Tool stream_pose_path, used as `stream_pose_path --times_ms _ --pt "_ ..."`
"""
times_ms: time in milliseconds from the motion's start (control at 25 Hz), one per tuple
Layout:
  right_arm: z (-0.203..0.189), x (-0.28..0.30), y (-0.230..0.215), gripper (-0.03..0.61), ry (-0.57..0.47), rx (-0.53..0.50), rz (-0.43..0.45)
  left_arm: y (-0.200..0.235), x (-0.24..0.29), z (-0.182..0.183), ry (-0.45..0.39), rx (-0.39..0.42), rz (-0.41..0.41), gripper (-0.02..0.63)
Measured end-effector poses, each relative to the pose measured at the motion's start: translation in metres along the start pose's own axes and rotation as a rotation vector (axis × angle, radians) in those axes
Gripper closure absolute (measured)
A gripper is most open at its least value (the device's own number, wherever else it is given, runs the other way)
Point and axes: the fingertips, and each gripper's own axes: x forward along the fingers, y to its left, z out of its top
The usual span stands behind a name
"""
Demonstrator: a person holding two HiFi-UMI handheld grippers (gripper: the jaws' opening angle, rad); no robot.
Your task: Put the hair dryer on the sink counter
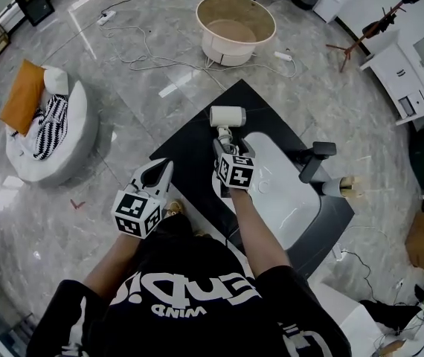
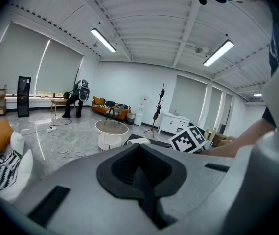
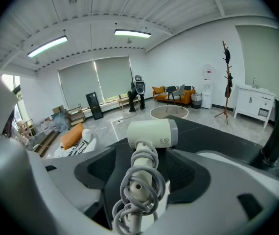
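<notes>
— Black counter (image 1: pixel 197 155) beside the sink (image 1: pixel 286 192) has the dryer (image 1: pixel 227 117) lying on it. Are we done?
— Nearly. Our right gripper (image 1: pixel 230 149) stands wide open, with the handle (image 1: pixel 225 132) between its jaws, unpinched. Our left gripper (image 1: pixel 160 171) is closed on nothing, off to the side.
— So we back out?
— Yes, straight along the handle and lifting clear, lest a jaw snag the cord (image 3: pixel 142 180).

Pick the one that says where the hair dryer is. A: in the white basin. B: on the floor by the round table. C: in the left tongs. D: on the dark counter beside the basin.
D: the hair dryer lies on the dark counter beside the white basin, its handle between the open right tongs.
</notes>
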Motion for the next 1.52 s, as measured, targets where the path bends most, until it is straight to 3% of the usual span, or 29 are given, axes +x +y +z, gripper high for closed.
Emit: stream_pose_path --times_ms 600,1040,1080,1240,1520 --pt "0.030 -0.086 0.021 0.265 -0.133 0.023 0.090 -0.011 0.000 0.006 -0.026 -0.006 -0.003 0.604" --pt "0.025 -0.159 0.030 0.268 -0.212 -0.061 0.145 -0.020 -0.008 0.007 -0.031 0.000 0.005 0.604" --pt "0.025 -0.166 0.032 0.277 -0.223 -0.068 0.152 -0.021 -0.009 0.007 -0.031 0.003 0.005 0.604" --pt "0.028 -0.191 0.035 0.455 -0.297 -0.122 0.153 -0.026 -0.012 0.008 -0.032 0.036 0.004 0.604" --pt "0.031 -0.212 0.017 0.554 -0.368 -0.073 0.116 -0.029 -0.019 0.006 -0.044 0.053 0.012 0.604"
